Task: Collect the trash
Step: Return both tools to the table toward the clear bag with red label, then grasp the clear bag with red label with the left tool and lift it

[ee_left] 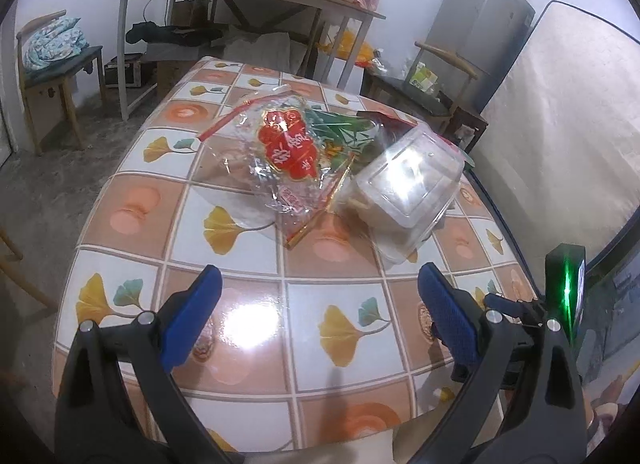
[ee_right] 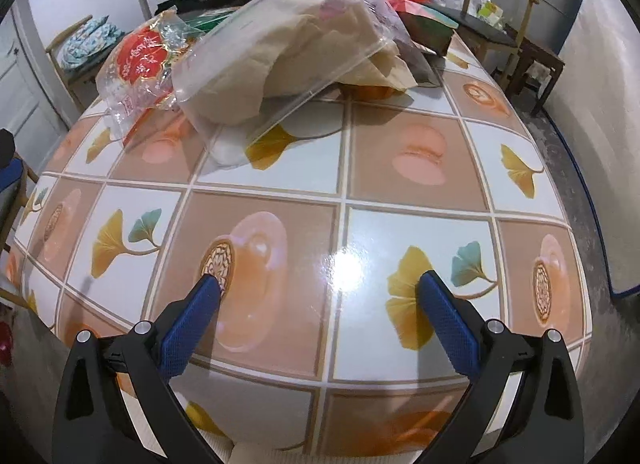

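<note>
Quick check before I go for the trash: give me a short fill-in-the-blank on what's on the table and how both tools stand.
1. Both the left tool and the right tool are ____ and hold nothing.
2. The clear plastic container lies tilted over crumpled ____ paper.
3. The clear plastic bag carries a ____ label with gold-edged characters.
4. The table has a cloth printed with yellow ginkgo ____.

Missing words: open; brown; red; leaves
</note>
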